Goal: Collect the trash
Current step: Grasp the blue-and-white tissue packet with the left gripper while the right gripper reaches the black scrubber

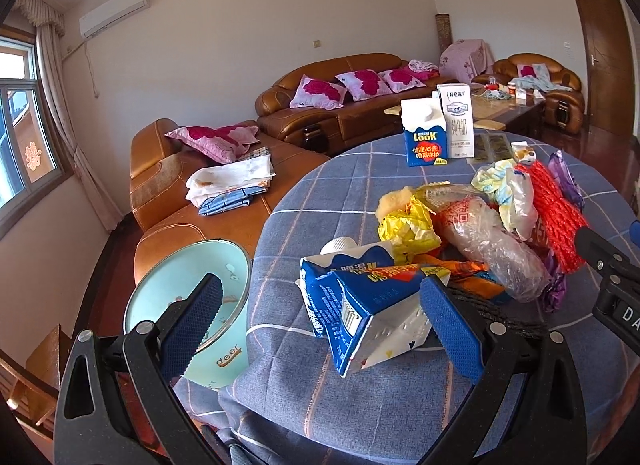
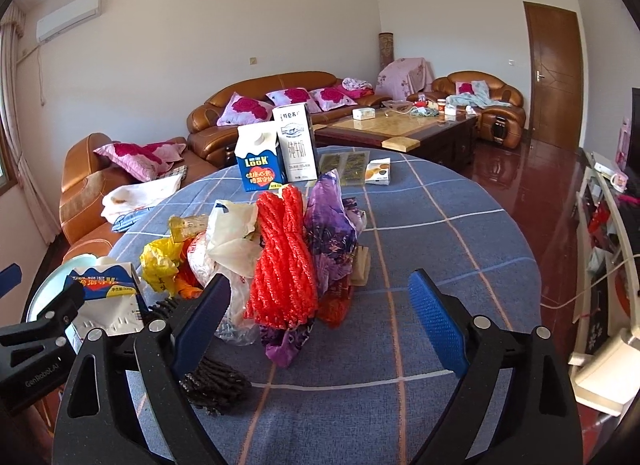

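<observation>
The left hand-held gripper (image 1: pixel 320 317) is spread wide, holding nothing. A crushed blue and white carton (image 1: pixel 360 305) lies on its side between the 2 blue pads; whether the right-side pad (image 1: pixel 450 329) touches it is hard to tell, and the other pad hangs off the bench edge over a pale green bin (image 1: pixel 192 297) marked "deer". The bin's lower half is cut off by that pad and by the hanging cloth.

The right hand-held gripper (image 2: pixel 320 325) is likewise splayed and empty. Its left pad (image 2: pixel 202 325) covers part of a dark, bristly bundle (image 2: pixel 216 389) I cannot identify. Straight ahead of its opening sits the trash heap: a coil of red cord (image 2: pixel 284 253), a purple wrapper (image 2: pixel 328 241), clear and white plastic bags (image 2: pixel 232 233), and a crumpled yellow wrapper (image 2: pixel 162 261), all pressed together so that their edges blur.

They lie on a round bench (image 2: pixel 440 265) draped in a blue checked cloth. Beyond the heap stand 2 upright cartons, a blue "Look" carton (image 2: pixel 258 159) touching a white milk carton (image 2: pixel 296 145), with a small box (image 2: pixel 378 171) near them. Further back are brown leather sofas (image 2: pixel 276 105) with pink cushions, a coffee table (image 2: pixel 404 129) and a wooden door (image 2: pixel 554 81).
</observation>
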A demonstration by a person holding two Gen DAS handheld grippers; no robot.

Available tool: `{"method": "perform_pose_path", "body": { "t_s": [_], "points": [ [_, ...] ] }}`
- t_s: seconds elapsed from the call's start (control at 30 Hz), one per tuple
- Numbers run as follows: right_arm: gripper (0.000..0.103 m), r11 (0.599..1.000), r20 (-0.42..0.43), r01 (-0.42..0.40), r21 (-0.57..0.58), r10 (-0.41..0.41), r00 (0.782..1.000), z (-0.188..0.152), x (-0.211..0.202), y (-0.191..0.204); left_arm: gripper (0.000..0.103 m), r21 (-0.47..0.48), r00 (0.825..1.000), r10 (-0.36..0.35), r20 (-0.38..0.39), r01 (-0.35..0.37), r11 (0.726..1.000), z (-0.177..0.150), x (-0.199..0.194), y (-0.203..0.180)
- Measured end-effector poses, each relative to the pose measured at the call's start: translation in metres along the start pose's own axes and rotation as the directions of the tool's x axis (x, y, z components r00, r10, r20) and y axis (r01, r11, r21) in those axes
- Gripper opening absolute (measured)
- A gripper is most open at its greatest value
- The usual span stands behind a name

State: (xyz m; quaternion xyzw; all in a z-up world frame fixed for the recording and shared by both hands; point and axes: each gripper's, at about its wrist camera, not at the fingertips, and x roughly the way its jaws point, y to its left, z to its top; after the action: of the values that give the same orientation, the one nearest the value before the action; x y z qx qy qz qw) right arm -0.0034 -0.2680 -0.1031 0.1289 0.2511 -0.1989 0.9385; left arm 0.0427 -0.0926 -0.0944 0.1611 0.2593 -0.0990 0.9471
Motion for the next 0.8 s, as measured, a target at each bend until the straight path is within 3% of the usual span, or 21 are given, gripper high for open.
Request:
{"method": "perform_pose_path", "body": {
  "t_s": [0.43, 0.63, 0.7, 0.8],
  "points": [
    [0.094, 1.000, -0.026, 0.012, -0.004, -0.012, 1.000, -0.011, 0.015, -0.002, 0.097, 0.071, 0.997, -0.009, -0.074, 0.014, 0.997, -0.016, 0.045, -0.036],
    [0.094, 1.000, -0.028, 0.012, -0.017, -0.013, 1.000, -0.012, 0.018, -0.002, 0.098, 0.045, 0.994, -0.037, -0.104, 0.042, 0.998, -0.020, 0.059, -0.032],
    [0.094, 1.000, -0.027, 0.013, -0.019, -0.013, 1.000, -0.012, 0.019, -0.001, 0.090, 0.032, 0.991, -0.056, -0.123, 0.060, 0.998, -0.023, 0.062, -0.029],
    [0.094, 0.999, -0.022, 0.014, -0.028, -0.015, 1.000, -0.012, 0.019, 0.001, 0.089, 0.024, 0.989, -0.087, -0.122, 0.090, 0.996, -0.025, 0.059, -0.023]
  ]
}}
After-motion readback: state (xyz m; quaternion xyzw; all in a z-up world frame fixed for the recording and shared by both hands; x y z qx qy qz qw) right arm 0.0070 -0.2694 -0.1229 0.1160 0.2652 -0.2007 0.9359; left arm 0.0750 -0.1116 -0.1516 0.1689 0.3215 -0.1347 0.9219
